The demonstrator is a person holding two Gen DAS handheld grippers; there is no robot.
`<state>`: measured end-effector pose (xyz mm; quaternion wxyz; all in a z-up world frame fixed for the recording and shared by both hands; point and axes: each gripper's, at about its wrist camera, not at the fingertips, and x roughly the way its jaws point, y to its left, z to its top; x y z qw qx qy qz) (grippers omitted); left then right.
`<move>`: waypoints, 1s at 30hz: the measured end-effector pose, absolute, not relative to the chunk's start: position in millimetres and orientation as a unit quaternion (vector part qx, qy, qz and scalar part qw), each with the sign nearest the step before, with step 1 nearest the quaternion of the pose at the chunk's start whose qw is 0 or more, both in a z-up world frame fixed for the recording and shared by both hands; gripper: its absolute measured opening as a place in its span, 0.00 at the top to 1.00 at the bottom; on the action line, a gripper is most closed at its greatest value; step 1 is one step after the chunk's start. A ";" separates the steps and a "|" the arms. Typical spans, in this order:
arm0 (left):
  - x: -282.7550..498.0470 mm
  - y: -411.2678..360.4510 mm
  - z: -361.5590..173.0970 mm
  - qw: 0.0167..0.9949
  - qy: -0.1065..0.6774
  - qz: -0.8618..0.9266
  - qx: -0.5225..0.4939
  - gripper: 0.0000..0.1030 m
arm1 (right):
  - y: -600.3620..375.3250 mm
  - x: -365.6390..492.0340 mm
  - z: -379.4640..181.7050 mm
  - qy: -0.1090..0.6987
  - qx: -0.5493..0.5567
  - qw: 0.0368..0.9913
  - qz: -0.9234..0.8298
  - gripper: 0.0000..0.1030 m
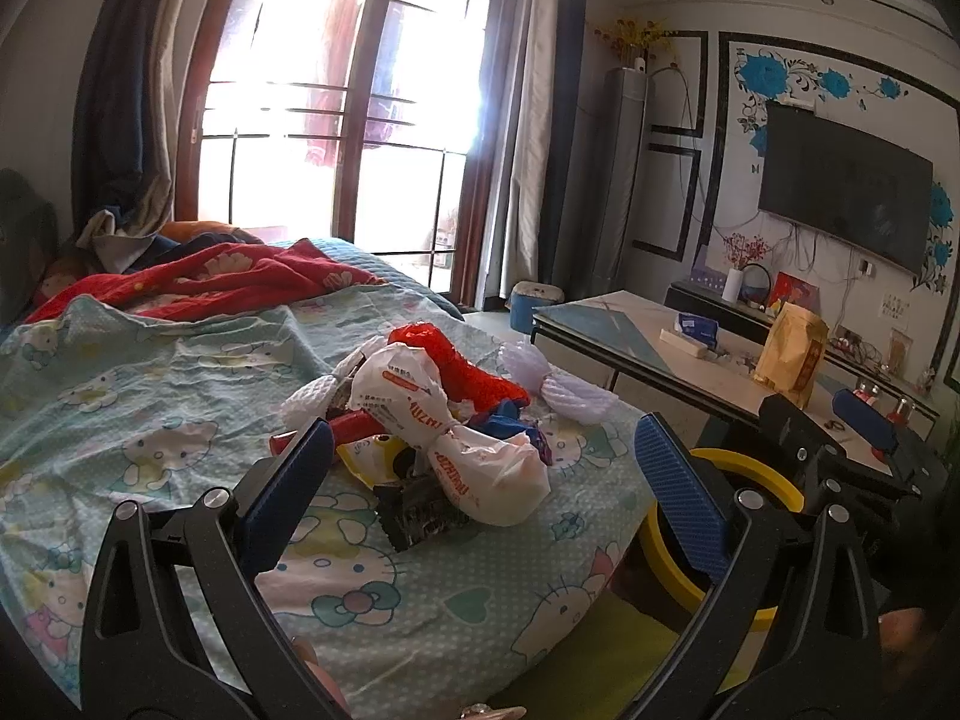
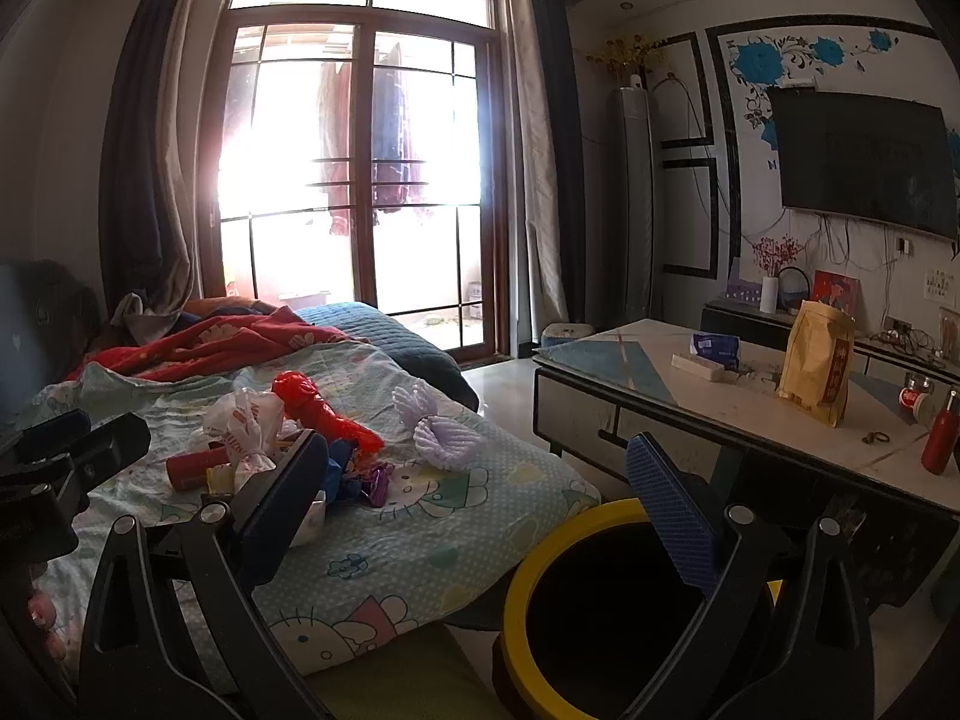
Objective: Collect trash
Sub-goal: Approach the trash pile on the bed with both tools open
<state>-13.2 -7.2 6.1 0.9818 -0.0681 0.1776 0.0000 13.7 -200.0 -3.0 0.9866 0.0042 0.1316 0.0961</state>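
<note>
Left wrist: left gripper point(image 1: 480, 468) wide open, empty, over trash pile point(image 1: 432, 420)

Your crinkly white plastic bag point(image 1: 480, 450) lies on soft printed cotton sheet point(image 1: 150, 420); beside it, glossy red plastic wrapper point(image 1: 474, 372), white foam netting point(image 1: 564, 387).

Heap of crumpled wrappers and plastic bags point(image 1: 432, 420) on bed edge, yellow-rimmed bin point(image 2: 576, 606) just beside

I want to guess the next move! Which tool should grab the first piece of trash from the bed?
Probably the left tool. Its open fingers already frame the trash pile, with the white plastic bag right ahead. The right tool is open too, but sits nearer the yellow-rimmed bin.
</note>
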 end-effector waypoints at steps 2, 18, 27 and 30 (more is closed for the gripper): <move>-13.6 -6.6 5.4 0.982 0.179 0.000 -0.067 0.10 | -199.8 13.8 -3.3 0.132 0.004 0.987 0.096 0.06; -6.5 5.2 -4.1 0.975 0.203 0.007 -0.086 0.10 | -192.0 16.2 -5.1 0.138 -0.006 0.983 0.120 0.06; -0.8 39.7 3.3 0.973 0.197 0.051 -0.112 0.10 | -150.1 28.3 -8.2 0.172 -0.049 0.963 0.200 0.06; 1.2 52.6 6.3 0.972 0.192 0.061 -0.122 0.10 | -140.0 37.5 -8.9 0.190 -0.051 0.957 0.215 0.06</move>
